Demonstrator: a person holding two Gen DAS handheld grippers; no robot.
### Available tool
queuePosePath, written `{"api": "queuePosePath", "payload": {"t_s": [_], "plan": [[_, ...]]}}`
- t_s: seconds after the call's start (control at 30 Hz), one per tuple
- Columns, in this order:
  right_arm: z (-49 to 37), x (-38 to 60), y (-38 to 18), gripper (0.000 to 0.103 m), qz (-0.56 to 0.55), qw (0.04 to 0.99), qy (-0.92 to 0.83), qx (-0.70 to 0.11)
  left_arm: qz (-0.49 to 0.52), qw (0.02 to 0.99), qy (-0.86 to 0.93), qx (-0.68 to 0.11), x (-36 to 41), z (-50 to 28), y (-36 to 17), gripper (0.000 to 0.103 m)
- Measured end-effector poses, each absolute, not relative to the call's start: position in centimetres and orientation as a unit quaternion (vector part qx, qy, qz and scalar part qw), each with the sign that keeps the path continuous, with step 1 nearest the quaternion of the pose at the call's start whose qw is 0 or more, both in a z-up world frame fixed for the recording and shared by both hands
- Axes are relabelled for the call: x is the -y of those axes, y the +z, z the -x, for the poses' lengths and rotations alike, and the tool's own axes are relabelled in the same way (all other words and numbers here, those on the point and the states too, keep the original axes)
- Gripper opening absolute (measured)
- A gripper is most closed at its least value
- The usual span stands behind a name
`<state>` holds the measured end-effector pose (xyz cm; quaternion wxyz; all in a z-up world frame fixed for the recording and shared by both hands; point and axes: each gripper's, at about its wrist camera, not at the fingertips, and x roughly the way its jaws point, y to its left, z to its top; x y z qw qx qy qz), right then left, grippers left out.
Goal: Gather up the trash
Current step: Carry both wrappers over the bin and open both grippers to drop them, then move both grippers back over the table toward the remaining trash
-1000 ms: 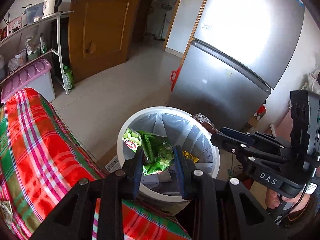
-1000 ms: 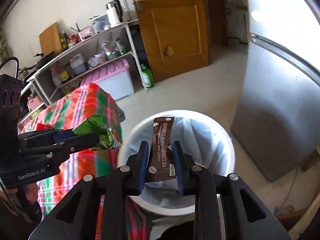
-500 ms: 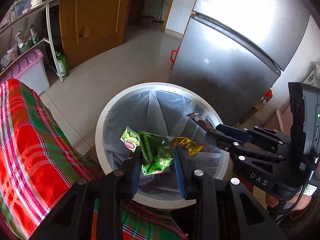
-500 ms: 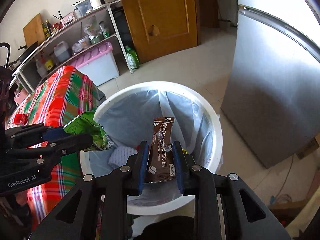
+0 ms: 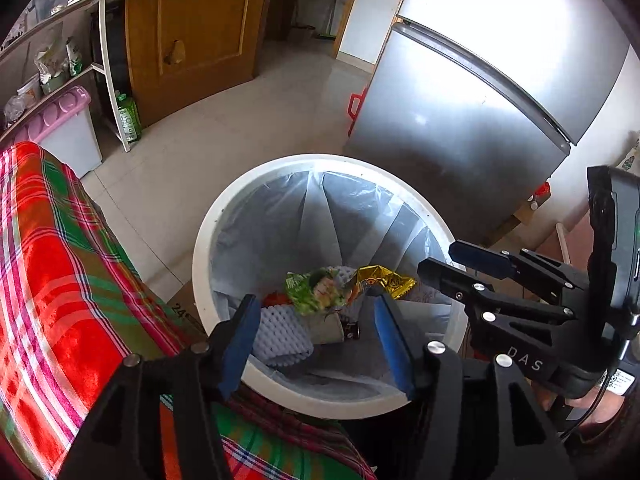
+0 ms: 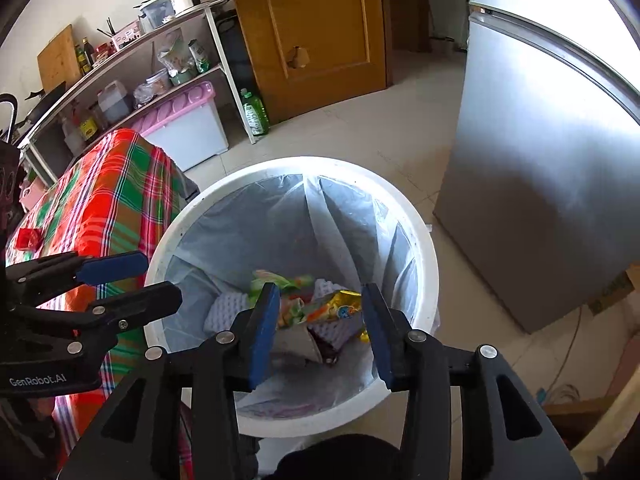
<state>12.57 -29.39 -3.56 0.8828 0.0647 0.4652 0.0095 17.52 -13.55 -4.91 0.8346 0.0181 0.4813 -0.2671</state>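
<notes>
Hovering over the white bin (image 5: pixel 206 248), both the left gripper (image 5: pixel 316 338) and right gripper (image 6: pixel 320 328) are seen spread and empty — wrappers (image 5: pixel 316 294) lie inside. Its liner (image 6: pixel 248 220) could be snagged if the fingers are lowered carelessly — or the rim knocked.

- Your left tool (image 5: pixel 316 344) and right tool (image 6: pixel 320 328) are black with blue pads.
- The trash bin (image 6: pixel 424 240) you face is white, lined with a pale translucent bag.
- Inside you see a green snack wrapper (image 5: pixel 312 292) and a gold foil wrapper (image 5: pixel 384 278).
- The bench cloth (image 5: pixel 52 272) is red, green and white plaid.
- The door (image 6: pixel 320 28) is orange-brown wood; the fridge (image 5: pixel 472 92) is silver.
</notes>
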Motion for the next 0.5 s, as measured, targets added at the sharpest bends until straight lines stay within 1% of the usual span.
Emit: {"api": "queuePosePath", "payload": {"t_s": [0.2, 0.5], "plan": [[-11.9, 29.0, -2.9, 0.044, -0.066, 0.887, 0.008, -0.458, -0.024, 0.849, -0.255, -0.463, 12.5, -16.7, -3.8, 0.062], [-11.0, 27.5, -0.7, 0.044, -0.067, 0.899, 0.018, -0.433, -0.005, 0.866, -0.235, -0.442, 9.5, -15.2, -1.9, 0.064]]}}
